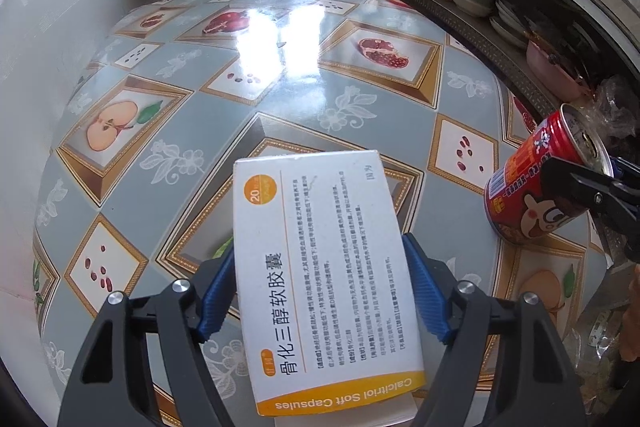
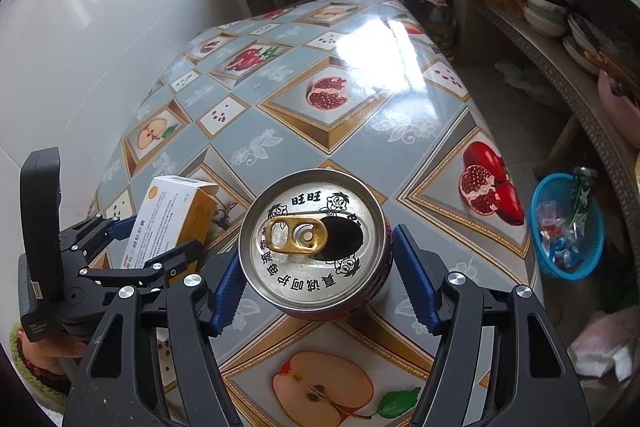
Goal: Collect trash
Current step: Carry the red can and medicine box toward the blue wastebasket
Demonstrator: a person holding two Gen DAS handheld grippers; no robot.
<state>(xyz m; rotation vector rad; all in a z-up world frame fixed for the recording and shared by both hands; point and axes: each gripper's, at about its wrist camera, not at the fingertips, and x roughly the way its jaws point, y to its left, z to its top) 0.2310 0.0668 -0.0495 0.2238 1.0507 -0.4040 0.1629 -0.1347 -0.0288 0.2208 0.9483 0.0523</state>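
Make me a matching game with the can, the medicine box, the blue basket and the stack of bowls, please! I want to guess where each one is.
Things:
1. red can
2. medicine box
3. blue basket
4. bowls

Places:
A. on the floor beside the table, with wrappers inside
B. between the right gripper fingers, opened top facing the camera
C. on the shelf at the right
D. between the left gripper fingers, above the fruit tablecloth

Pairs: 1-B, 2-D, 3-A, 4-C
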